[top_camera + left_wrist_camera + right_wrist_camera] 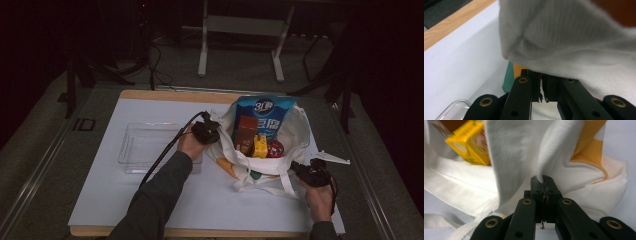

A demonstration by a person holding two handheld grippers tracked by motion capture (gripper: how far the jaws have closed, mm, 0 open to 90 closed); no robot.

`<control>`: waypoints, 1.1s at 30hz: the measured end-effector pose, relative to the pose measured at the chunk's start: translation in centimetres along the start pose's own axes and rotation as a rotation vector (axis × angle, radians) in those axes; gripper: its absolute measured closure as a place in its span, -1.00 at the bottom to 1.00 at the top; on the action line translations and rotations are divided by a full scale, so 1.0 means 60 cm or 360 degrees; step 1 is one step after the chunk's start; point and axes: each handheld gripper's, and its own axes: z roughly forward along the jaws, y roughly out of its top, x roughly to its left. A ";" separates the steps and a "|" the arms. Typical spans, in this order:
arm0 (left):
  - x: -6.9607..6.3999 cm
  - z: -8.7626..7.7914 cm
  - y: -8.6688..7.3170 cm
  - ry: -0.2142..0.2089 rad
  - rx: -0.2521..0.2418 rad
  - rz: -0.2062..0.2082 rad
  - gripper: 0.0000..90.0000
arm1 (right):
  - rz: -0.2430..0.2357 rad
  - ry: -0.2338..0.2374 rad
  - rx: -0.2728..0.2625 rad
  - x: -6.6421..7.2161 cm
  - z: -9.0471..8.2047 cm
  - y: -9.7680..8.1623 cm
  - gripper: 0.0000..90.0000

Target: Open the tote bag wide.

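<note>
Sitting at the far left of the white table mat (150, 210): a clear plastic tray (145, 145), well apart from the mat's near edge.

Just right of the tray, gripping with the left hand (189, 145): the left gripper (209, 131), cable trailing back along the sleeve. Clamping its jaws on the left rim of the white tote bag (295, 135); in the left gripper view, the left gripper (543, 93) closing tight on the white cloth of the bag (574, 45), fabric draping over the jaw tips, with a sliver of green and orange print showing beneath.

Resting on the mat toward its right half: the tote bag, mouth held wide between the two grippers. Standing inside it: a blue snack bag (265, 112) at the back, a brown box (246, 132) in front of it, a yellow carton (260, 146) just beside that, and a red round lid (274, 148) touching the carton's right side.

At the bag's near right corner, held in the right hand (320, 197): the right gripper (304, 170). In the right gripper view, the right gripper (543, 187) pinching shut on a fold of the bag's rim (514, 152), the yellow carton (470, 143) leaning inside at upper left, orange print showing on the cloth at right.
</note>
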 end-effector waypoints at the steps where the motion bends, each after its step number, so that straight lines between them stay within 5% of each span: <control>1: -0.002 0.002 0.000 0.0007 0.0011 0.0009 0.89 | 0.0004 -0.0005 0.0018 -0.001 0.004 -0.002 0.97; 6: -0.008 0.020 -0.003 0.0036 0.0096 0.0061 0.88 | -0.0004 -0.0064 0.0103 -0.006 0.026 -0.018 0.97; 11: -0.010 0.030 -0.002 0.0063 0.0155 0.0086 0.90 | 0.0066 -0.0074 0.0106 -0.015 0.035 -0.030 0.97; 21: 0.004 0.004 -0.006 -0.0011 0.0050 0.0024 0.75 | 0.0054 -0.0092 0.0071 -0.015 0.005 -0.021 0.80; 33: 0.011 -0.058 -0.005 0.0041 -0.0088 0.0040 0.47 | 0.0064 -0.0135 -0.0048 -0.028 -0.054 0.005 0.57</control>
